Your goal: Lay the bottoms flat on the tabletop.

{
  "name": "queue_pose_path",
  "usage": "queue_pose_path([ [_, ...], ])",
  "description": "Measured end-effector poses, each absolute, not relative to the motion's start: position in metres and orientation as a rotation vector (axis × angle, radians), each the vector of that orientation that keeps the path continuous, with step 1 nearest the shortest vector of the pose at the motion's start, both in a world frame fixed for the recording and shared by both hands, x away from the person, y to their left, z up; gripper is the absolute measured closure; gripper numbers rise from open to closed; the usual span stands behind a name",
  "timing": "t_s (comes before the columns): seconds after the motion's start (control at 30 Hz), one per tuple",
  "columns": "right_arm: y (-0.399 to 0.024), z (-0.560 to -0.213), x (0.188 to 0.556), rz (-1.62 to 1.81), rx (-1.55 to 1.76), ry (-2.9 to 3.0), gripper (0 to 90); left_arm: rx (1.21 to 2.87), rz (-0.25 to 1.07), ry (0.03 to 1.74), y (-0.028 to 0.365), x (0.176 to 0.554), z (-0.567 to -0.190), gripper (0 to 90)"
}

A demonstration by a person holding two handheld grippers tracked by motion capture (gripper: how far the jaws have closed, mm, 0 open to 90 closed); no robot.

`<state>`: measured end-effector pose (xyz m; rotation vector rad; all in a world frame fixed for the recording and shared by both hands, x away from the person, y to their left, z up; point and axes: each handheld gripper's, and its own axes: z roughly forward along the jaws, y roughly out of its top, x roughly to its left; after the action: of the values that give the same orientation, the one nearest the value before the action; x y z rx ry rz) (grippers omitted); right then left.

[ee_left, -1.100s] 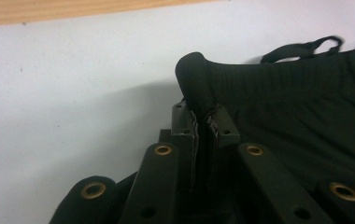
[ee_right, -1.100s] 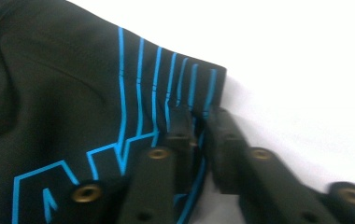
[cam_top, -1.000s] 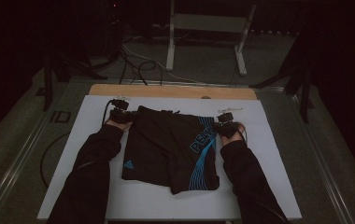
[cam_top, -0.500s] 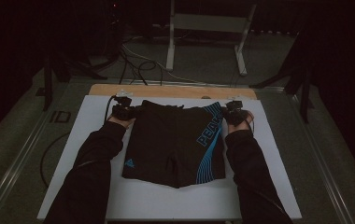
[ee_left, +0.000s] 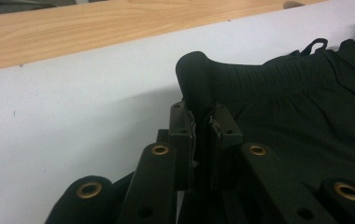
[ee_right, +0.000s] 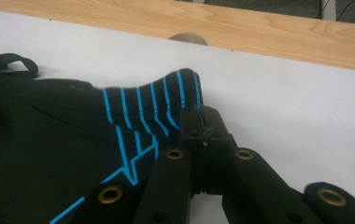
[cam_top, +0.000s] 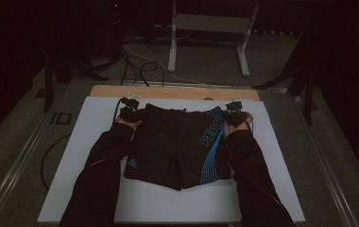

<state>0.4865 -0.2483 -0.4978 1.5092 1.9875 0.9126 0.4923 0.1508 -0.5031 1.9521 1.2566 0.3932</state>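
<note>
In the high view, a pair of black stretchy sports shorts with blue stripes and lettering down one leg (cam_top: 180,144) is now lying spread flat on the white sheet covering the worktop (cam_top: 286,156), waistband at the far edge, legs pointing toward the person. A moment earlier the garment was sitting crooked and bunched toward the right; since then both hands have drawn apart and away from the person, and the waistband is now stretching straight between them. The left gripper (cam_top: 129,112) is holding the left waistband corner and the right gripper (cam_top: 235,115) the right one, with the sleeved forearms lying along either side of the shorts. In the left gripper view, the fingers (ee_left: 184,128) are clamping a raised fold of plain black ribbed waistband (ee_left: 199,77), which is bulging up just above them, with the light wooden board (ee_left: 96,28) running beyond the sheet. In the right gripper view, the fingers (ee_right: 192,122) are pinching shut on the blue-striped corner of fabric (ee_right: 175,93), lifted slightly off the sheet. Judging from this, the flattening step is looking nearly finished, and the shorts are probably ready to be released or folded.
</note>
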Motion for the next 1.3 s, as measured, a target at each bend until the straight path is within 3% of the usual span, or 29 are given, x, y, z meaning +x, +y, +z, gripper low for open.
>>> queue_pose_path([
  [0.33,-0.248,-0.497,0.491,0.916,1.52,1.99,88.6,1.922,0.393,1.284,0.149,0.496,-0.503,79.0],
  [0.4,-0.249,-0.501,0.493,0.906,1.553,2.007,69.7,1.92,0.354,1.3,0.152,0.496,-0.504,60.6],
  [0.47,-0.249,-0.501,0.493,0.902,1.549,2.01,65.8,1.928,0.355,1.307,0.152,0.496,-0.504,42.0],
  [0.5,-0.249,-0.501,0.492,0.91,1.547,2.018,52.9,1.946,0.337,1.3,0.152,0.495,-0.501,36.7],
  [0.67,-0.251,-0.497,0.487,0.934,1.524,2.018,40.6,1.966,0.295,1.246,0.15,0.491,-0.493,18.7],
  [0.8,-0.252,-0.49,0.477,0.993,1.517,2.019,24.1,1.974,0.27,1.168,0.147,0.48,-0.482,15.5],
  [0.87,-0.252,-0.488,0.475,1.007,1.519,2.026,21.2,1.981,0.264,1.116,0.144,0.473,-0.477,15.3],
  [0.93,-0.251,-0.483,0.466,1.054,1.493,2.076,10.3,2.005,0.243,1.04,0.137,0.459,-0.472,15.0],
  [1.3,-0.252,-0.472,0.416,1.112,1.355,2.168,9.7,2.054,0.102,0.73,0.098,0.39,-0.461,16.4],
])
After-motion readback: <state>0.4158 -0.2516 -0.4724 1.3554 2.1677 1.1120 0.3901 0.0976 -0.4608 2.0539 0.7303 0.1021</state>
